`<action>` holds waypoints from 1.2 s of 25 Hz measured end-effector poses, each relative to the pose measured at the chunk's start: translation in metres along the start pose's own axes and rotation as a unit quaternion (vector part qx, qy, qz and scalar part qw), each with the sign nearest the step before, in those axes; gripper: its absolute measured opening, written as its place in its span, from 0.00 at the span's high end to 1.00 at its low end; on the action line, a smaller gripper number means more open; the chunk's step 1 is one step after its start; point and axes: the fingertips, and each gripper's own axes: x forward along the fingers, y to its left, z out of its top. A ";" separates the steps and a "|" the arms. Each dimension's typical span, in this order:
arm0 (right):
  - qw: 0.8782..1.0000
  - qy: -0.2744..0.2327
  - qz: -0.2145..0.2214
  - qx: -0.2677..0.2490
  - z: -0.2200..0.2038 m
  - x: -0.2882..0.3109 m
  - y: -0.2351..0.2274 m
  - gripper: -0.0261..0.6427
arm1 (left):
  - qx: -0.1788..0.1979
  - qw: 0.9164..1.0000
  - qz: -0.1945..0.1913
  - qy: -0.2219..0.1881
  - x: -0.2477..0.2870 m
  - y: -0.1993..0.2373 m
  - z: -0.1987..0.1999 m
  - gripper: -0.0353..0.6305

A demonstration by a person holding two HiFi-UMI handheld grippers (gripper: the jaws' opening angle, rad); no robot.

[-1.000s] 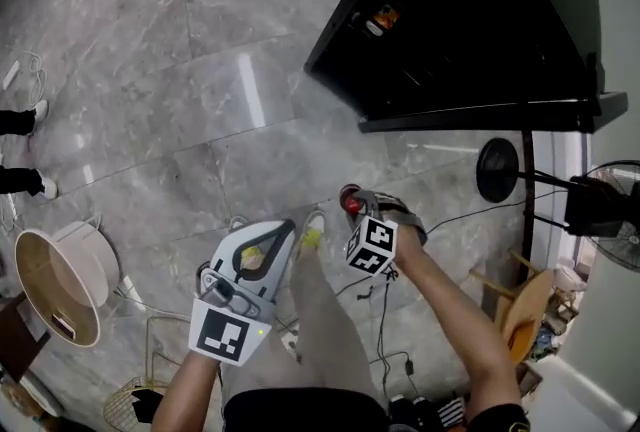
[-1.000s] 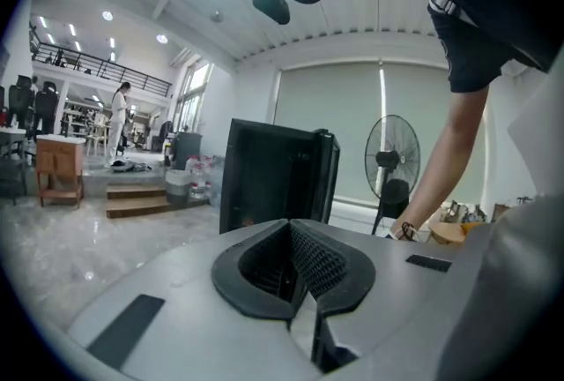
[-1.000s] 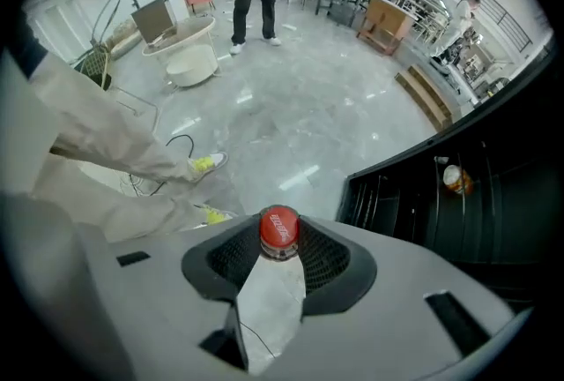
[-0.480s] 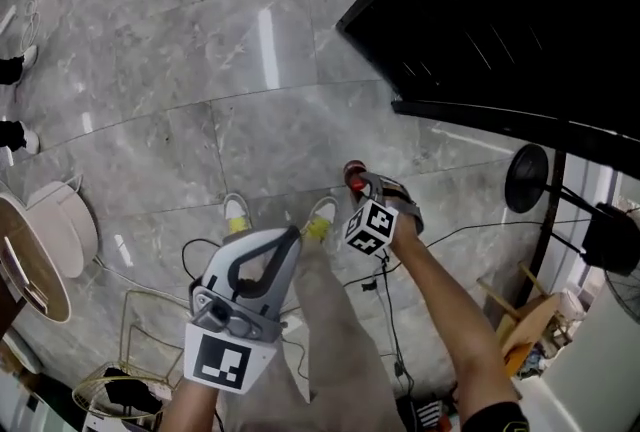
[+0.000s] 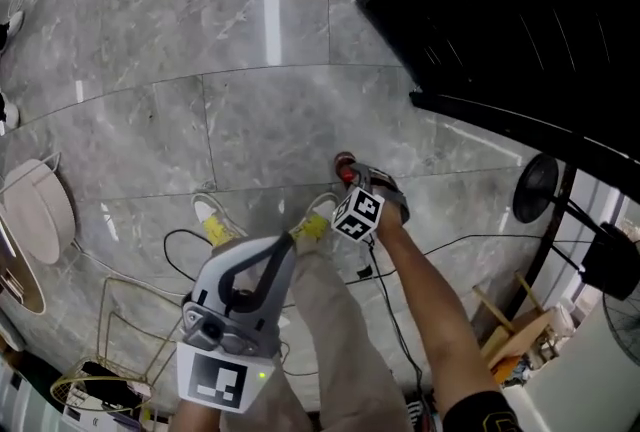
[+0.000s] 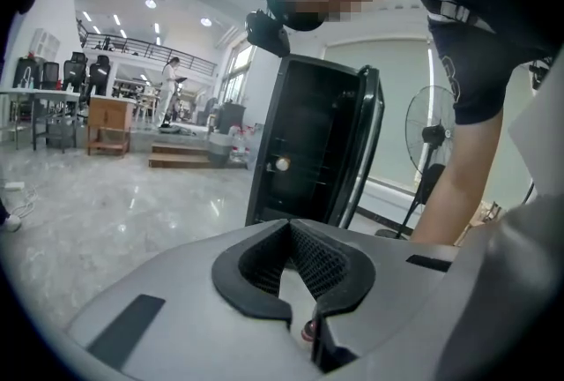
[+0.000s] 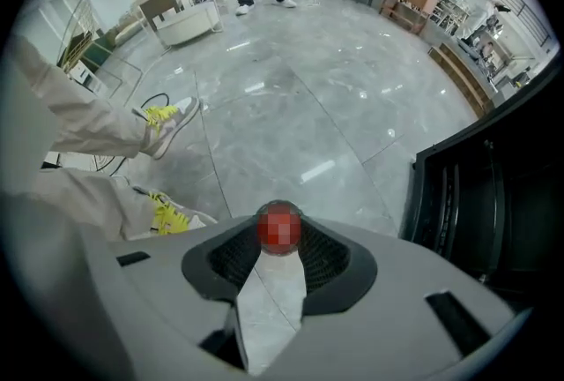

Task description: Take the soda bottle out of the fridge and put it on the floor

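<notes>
My right tongs (image 5: 352,178) clamp the red-capped soda bottle (image 7: 278,227) at its neck — likely slick and bottom-heavy; left tongs (image 6: 286,229) together, empty.

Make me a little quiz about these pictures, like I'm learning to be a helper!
1. Pick one: what sits between the jaws of the right gripper?
A) a soda bottle with a red cap
B) a shoe
C) a cup
2. True or false: the black fridge has its door shut.
3. Which gripper has nothing between its jaws?

Key
1. A
2. False: the door stands open.
3. The left gripper.
</notes>
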 end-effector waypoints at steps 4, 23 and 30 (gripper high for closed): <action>1.000 0.001 0.012 -0.006 0.001 0.034 0.011 0.77 | -0.016 1.000 0.011 0.011 0.008 0.010 -0.029 0.92; 0.997 -0.028 -0.003 0.078 0.031 0.093 -0.016 0.77 | -0.076 0.994 0.014 0.071 0.023 0.023 -0.100 0.92; 0.997 -0.007 0.007 0.072 0.024 0.100 -0.005 0.77 | -0.073 0.994 0.007 0.076 0.026 0.019 -0.102 0.92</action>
